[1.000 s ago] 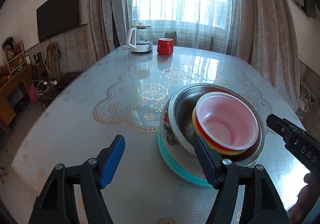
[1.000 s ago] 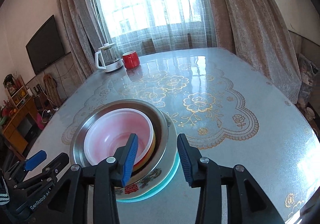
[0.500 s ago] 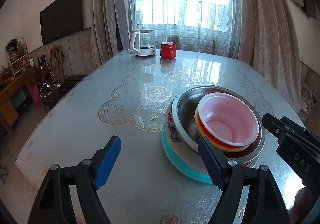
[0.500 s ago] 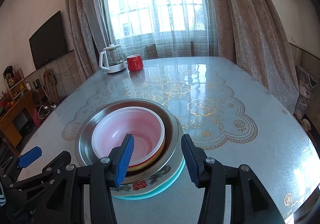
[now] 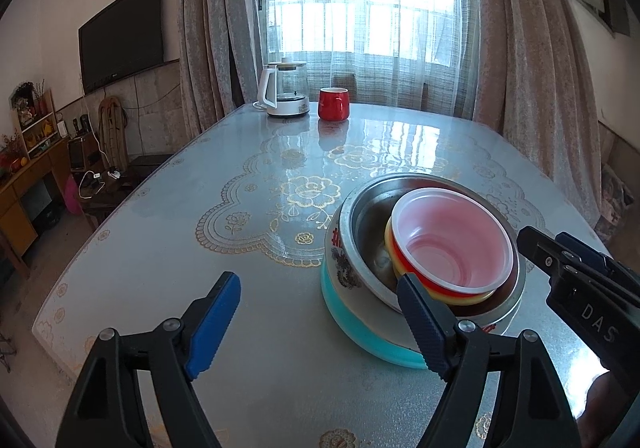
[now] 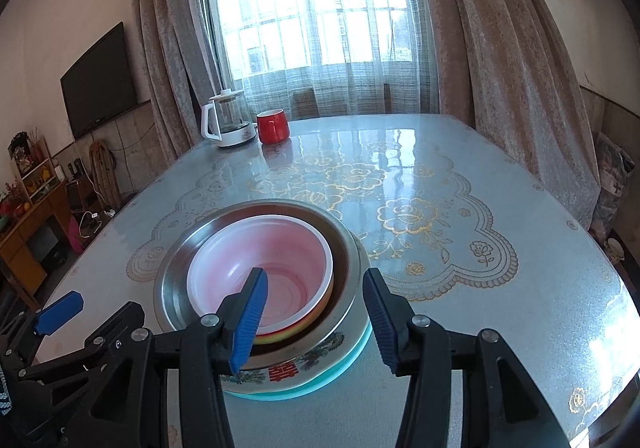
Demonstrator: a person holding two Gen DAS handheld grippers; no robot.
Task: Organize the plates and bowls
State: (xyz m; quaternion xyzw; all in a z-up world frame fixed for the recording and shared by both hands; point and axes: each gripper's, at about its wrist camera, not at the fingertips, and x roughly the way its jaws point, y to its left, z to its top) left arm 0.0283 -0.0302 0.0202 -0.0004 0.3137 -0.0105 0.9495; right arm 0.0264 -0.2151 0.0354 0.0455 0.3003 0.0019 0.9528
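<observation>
Both grippers, left (image 5: pixel 320 322) and right (image 6: pixel 316 318), hanging wide open, gripping nothing. Pink bowl (image 6: pixel 260 272) sitting off-centre in steel bowl (image 6: pixel 176 280); stack risking sliding if nudged.

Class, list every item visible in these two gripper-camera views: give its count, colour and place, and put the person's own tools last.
pink plastic bowl: 1, pink-white, topmost in the nested stack
yellow and red bowls: only rims show beneath the pink one; number unclear
steel basin: 1, silver, holds those bowls
patterned plate: 1, white with red character, under the basin
teal dish: 1, teal, bottom of the stack
table: 1, grey with gold floral cloth
kettle: 1, glass and white, far end
red mug: 1, beside the kettle
television: 1, black, left wall
curtains: beige, by the window
left gripper: open, left of stack
right gripper: open, above the stack's near rim
</observation>
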